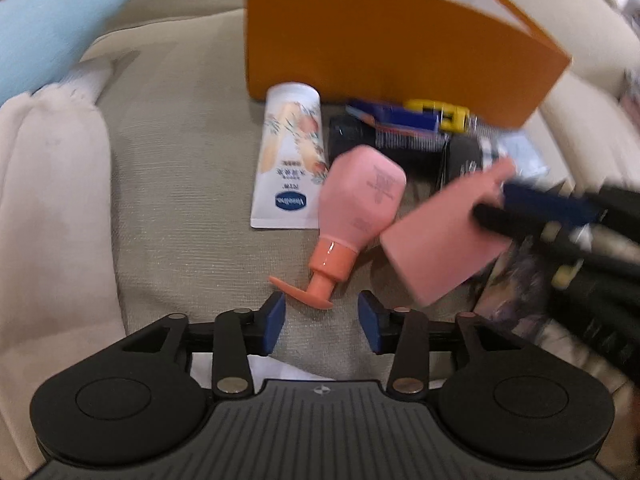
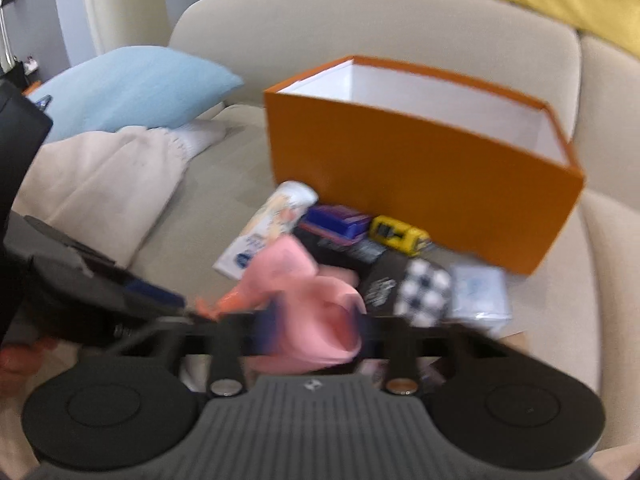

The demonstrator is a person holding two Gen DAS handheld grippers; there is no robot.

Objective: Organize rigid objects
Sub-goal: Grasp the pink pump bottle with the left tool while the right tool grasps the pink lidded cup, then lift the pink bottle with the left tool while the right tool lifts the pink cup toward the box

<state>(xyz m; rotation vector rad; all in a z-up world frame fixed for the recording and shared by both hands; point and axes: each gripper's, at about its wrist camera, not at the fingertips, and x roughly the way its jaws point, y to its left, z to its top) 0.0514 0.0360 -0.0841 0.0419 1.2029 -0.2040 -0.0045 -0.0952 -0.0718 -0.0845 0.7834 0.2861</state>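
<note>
An orange box [image 1: 392,52] with a white inside stands open on the sofa seat; it also shows in the right wrist view [image 2: 420,172]. In front of it lie a white Vaseline tube [image 1: 290,156], a pink pump bottle [image 1: 356,216], a blue item [image 1: 400,118], a yellow toy car [image 1: 450,114] and dark packets. My left gripper [image 1: 322,322] is open and empty, just short of the pump bottle's nozzle. My right gripper [image 2: 316,330] is shut on a pink cup [image 2: 320,328], seen from the left wrist view [image 1: 444,236] held above the seat beside the bottle.
A light blue cushion [image 1: 48,36] and a cream blanket [image 1: 52,208] lie to the left. A checkered packet [image 2: 424,298] and a pale blue packet [image 2: 480,292] lie right of the pile. The sofa back [image 2: 360,28] rises behind the box.
</note>
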